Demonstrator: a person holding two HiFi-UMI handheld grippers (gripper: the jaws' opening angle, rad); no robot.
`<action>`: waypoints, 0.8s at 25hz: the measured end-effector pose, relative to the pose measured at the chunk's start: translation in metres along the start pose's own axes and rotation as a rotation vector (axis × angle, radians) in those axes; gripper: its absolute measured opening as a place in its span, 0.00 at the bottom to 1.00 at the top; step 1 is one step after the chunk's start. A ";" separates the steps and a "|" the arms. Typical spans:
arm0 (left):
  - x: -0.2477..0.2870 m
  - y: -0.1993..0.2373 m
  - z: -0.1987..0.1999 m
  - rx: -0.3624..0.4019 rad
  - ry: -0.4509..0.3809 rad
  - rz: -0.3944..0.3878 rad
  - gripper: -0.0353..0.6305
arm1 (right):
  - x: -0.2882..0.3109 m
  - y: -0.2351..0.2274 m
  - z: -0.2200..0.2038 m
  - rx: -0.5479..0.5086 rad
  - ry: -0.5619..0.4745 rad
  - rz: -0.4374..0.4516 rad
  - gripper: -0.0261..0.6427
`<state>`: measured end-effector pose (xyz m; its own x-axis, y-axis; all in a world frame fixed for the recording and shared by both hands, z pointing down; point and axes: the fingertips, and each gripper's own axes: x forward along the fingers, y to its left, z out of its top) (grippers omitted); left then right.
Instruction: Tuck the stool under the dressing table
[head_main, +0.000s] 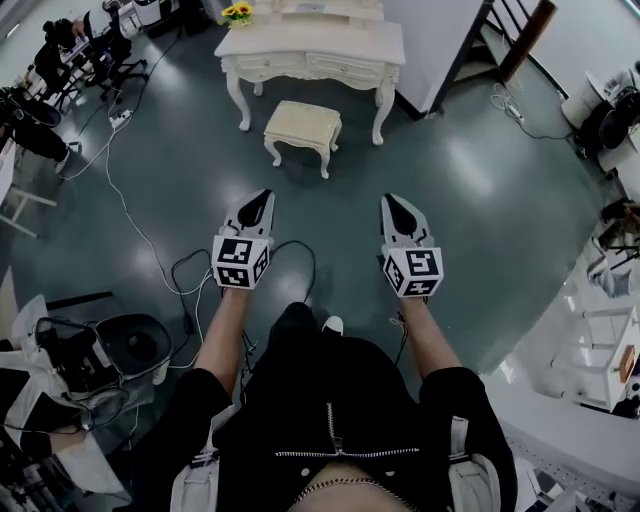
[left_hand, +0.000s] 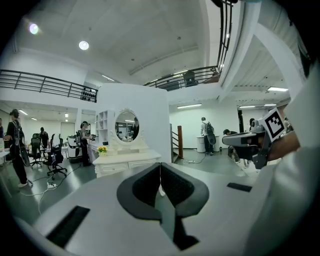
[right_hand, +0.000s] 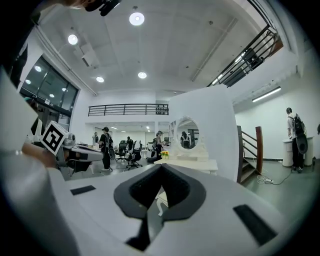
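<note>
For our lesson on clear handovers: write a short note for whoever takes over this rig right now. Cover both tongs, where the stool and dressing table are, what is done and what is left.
Left tongs: shut, empty, held in the air ahead of the person.
Right tongs: shut, empty, beside the left.
Stool: upright on the floor, out in front of the dressing table, well apart from both tongs.
Done: nothing yet; the stool is not tucked in.
Left: approach, then push the stool in under the table, probably between its front legs.
</note>
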<state>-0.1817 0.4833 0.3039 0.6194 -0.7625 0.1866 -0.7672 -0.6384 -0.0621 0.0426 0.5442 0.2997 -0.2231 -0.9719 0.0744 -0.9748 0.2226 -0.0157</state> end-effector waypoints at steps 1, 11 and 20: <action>-0.001 -0.002 0.000 -0.002 -0.001 0.004 0.09 | 0.000 0.000 -0.001 -0.001 0.003 0.007 0.05; 0.040 0.000 -0.001 -0.029 -0.005 0.001 0.09 | 0.024 -0.023 -0.006 0.000 0.021 0.016 0.05; 0.135 0.041 0.002 -0.039 0.017 -0.017 0.09 | 0.112 -0.067 -0.006 0.002 0.049 0.010 0.05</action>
<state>-0.1287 0.3539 0.3248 0.6300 -0.7494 0.2036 -0.7626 -0.6466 -0.0204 0.0832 0.4209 0.3153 -0.2325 -0.9648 0.1231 -0.9725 0.2320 -0.0190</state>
